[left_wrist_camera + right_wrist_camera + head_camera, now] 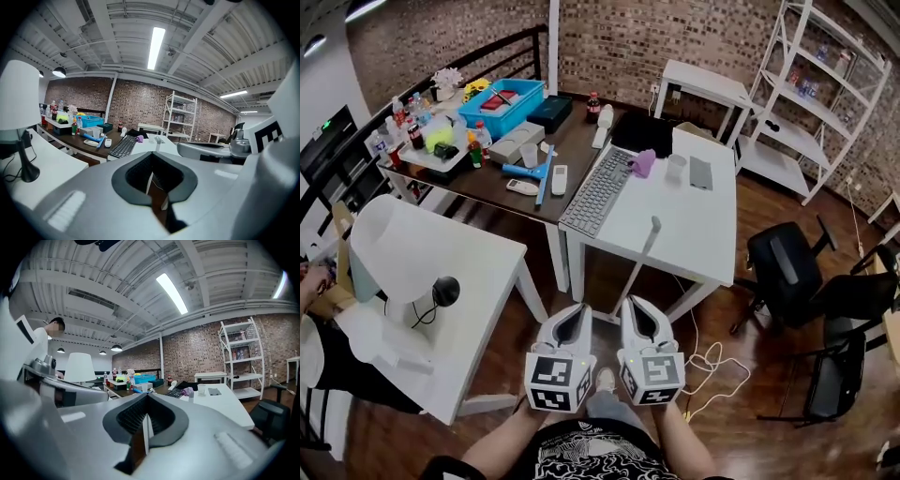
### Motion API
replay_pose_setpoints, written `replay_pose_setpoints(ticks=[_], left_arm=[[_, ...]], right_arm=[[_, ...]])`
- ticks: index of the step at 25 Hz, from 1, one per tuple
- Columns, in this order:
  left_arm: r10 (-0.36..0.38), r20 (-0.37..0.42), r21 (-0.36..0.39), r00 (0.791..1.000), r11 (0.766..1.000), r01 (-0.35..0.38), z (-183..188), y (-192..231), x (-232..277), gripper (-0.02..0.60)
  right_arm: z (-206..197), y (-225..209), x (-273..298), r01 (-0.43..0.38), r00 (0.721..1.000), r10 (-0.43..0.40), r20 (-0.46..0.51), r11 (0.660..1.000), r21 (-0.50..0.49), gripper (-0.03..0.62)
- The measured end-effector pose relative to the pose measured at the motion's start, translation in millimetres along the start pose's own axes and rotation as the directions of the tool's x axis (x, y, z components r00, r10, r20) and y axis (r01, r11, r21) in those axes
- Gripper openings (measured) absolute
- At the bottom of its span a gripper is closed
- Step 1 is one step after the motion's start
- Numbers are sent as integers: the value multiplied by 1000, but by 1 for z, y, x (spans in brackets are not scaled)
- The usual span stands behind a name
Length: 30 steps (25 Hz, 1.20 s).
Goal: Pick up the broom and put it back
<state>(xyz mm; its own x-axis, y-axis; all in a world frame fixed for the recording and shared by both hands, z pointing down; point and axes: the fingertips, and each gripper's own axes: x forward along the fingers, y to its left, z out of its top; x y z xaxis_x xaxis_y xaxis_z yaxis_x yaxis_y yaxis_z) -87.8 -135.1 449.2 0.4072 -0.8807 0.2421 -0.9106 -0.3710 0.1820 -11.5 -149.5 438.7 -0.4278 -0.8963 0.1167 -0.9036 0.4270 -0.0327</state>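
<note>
Nearly upright, the broom (639, 263) leans handle-up against the white table (712, 234), left gripper (577, 308) and right gripper (632, 304) clenched empty.

Pale grey shells (567, 330), checkered marker cubes (555, 384), black printed shirt (586, 457)

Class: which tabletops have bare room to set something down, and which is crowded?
Bare: near half of the white table, right of the keyboard; the left table beside the lamp. Crowded: the dark table around the blue bin.

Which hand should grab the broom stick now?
Probably the right gripper: the broom handle stands by the white table just ahead of it, nearer than the left gripper. Both have jaws together, so it must open first.
</note>
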Motion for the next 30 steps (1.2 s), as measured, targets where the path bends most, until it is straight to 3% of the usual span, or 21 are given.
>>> replay_pose_setpoints(ticks=[11,21,30], left_arm=[[-53,46,14,998,999,52,-12,-26,-72,5],[-109,72,51,991,993,105,-15,-55,-105,5],[-116,69,49,991,992,113,-21,-64,-119,5]], right_arm=[[6,58,-73,-12,1000,11,27,1000,23,0],[7,75,-118,19,999,-19,34,1000,18,0],[5,82,-132,19,999,-20,39,999,32,0]])
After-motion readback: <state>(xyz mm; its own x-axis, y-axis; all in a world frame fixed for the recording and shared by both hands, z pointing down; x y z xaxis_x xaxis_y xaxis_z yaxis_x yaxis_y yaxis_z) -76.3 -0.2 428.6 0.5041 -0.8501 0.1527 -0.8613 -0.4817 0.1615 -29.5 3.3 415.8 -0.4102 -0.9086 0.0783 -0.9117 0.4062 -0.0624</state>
